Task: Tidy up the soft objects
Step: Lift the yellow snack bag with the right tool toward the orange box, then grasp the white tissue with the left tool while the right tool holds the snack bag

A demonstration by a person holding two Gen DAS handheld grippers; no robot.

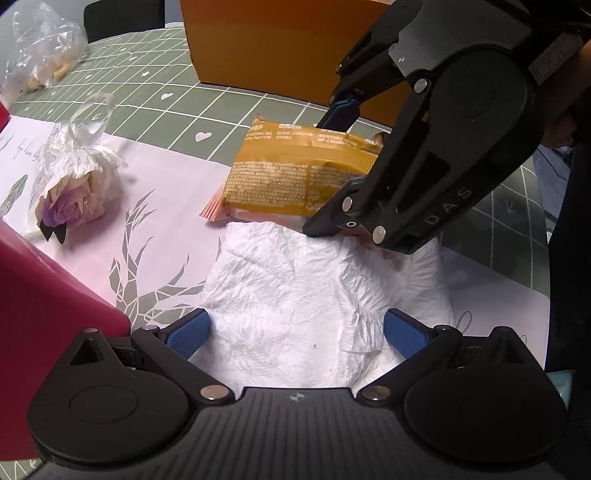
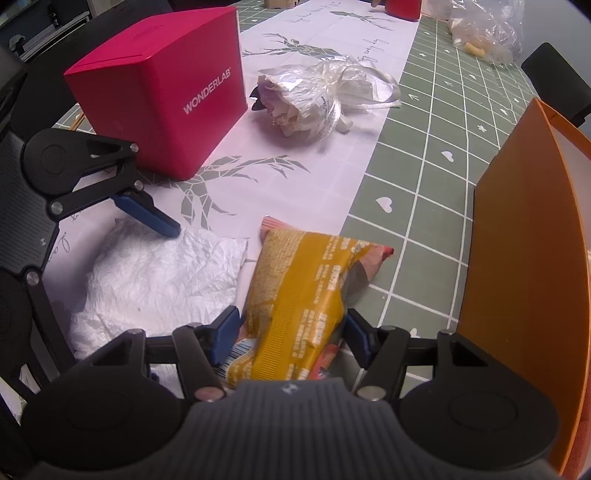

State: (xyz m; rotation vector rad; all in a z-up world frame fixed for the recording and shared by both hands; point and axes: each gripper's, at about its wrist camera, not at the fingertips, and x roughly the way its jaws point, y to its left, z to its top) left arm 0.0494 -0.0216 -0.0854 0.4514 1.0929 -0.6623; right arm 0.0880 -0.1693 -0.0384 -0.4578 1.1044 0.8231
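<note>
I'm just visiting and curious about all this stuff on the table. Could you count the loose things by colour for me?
Yellow: 1, the snack packet
White: 1, the crumpled paper towel
Pink-red: 1, the box
Orange: 1, the bin
Clear plastic: 2, the wrapped flower bundle and the bag at the far edge
Total: 6

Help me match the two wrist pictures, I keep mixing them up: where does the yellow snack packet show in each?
Left wrist: yellow snack packet sits upper centre, beyond the white paper towel, with the right gripper straddling its right end.
Right wrist: the packet lies lower centre, between that gripper's fingers.
Shared landmark: the pink box.
</note>
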